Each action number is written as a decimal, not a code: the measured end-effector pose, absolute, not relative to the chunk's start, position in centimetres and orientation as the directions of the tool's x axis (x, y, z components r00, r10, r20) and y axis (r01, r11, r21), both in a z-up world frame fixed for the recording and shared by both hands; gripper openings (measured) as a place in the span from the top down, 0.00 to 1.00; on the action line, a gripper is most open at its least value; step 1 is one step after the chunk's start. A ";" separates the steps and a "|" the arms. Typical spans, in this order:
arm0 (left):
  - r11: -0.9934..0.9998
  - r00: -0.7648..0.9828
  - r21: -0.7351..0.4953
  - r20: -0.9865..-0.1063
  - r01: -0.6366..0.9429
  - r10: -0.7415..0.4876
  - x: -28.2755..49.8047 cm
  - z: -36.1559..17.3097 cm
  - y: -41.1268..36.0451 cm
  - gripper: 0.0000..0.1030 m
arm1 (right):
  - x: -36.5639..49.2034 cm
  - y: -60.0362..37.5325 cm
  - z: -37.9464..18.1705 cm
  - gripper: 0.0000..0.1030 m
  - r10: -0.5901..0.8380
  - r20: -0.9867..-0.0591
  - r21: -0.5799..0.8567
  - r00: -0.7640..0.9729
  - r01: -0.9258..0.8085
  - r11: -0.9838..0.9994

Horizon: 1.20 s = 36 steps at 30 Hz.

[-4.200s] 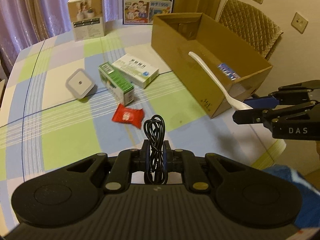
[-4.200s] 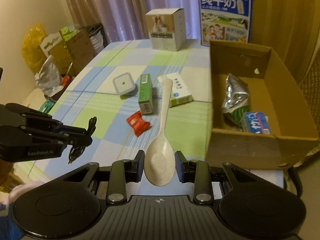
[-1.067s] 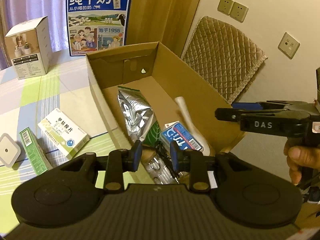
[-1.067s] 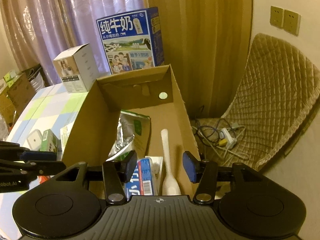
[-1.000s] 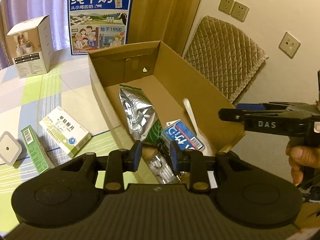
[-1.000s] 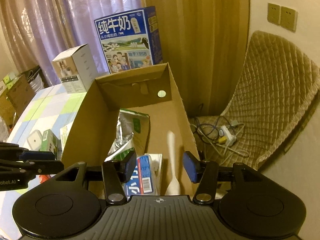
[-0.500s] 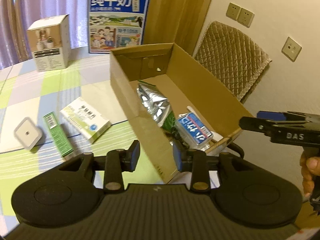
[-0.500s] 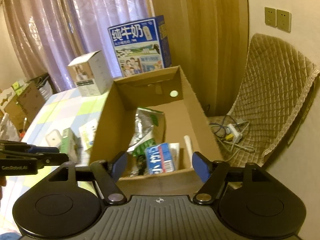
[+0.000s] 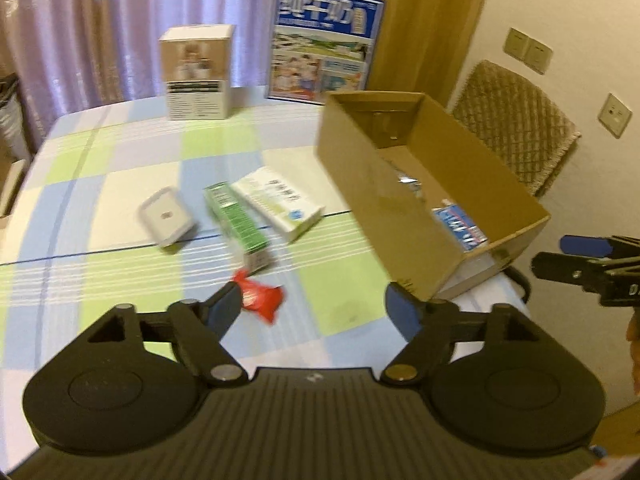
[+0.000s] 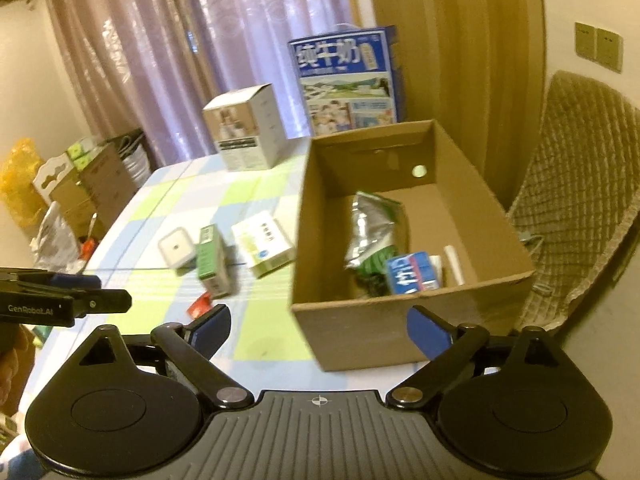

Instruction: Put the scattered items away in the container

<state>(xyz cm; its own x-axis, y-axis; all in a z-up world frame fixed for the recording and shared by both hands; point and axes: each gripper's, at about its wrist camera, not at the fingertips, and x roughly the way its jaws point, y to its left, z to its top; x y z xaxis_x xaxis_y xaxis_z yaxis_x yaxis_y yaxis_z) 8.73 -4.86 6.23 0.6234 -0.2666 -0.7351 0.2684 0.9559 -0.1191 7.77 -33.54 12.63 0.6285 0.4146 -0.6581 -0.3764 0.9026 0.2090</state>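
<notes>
Each black gripper has blue-padded fingers, silver pivot screws and white lettering on its side

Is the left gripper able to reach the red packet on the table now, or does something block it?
Probably yes. The left gripper is open and holds nothing, and the red packet lies just ahead of its fingers on bare tablecloth, apart from the green box.

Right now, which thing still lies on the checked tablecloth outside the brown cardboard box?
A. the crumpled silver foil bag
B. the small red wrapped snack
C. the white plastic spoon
B: the small red wrapped snack lies on the cloth, outside the brown cardboard box.
</notes>
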 end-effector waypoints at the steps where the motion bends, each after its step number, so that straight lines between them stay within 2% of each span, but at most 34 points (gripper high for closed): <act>1: 0.960 0.628 -0.113 -0.735 0.258 -0.255 8.4 6.3 -4.1 0.21 | 7.5 -33.1 12.6 0.07 0.420 -0.659 0.210 0.624 -0.383 0.899; 3: 0.966 0.634 -0.104 -0.737 0.237 -0.234 7.6 6.4 -2.7 0.16 | 6.8 -32.3 12.6 0.02 0.429 -0.660 0.212 0.617 -0.395 0.894; 12: 0.984 0.650 -0.062 -0.744 0.166 -0.156 4.7 5.6 1.5 0.02 | 4.5 -29.2 12.0 0.02 0.465 -0.667 0.230 0.582 -0.434 0.871; 24: 0.991 0.628 -0.060 -0.769 0.116 -0.120 3.3 3.8 4.9 0.02 | 2.8 -25.6 10.5 0.02 0.491 -0.689 0.211 0.533 -0.500 0.840; 36: 0.983 0.594 -0.055 -0.790 0.178 -0.152 4.6 2.0 4.9 0.02 | 3.7 -24.2 9.3 0.02 0.491 -0.702 0.210 0.515 -0.509 0.835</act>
<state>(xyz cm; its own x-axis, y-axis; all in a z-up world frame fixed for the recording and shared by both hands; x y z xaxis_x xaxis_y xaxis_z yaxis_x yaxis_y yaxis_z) 4.62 4.88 2.03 0.5945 -0.1515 -0.7897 0.1778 0.9825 -0.0547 3.66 -24.17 9.25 0.5152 0.4910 -0.7025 -0.5093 0.8346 0.2099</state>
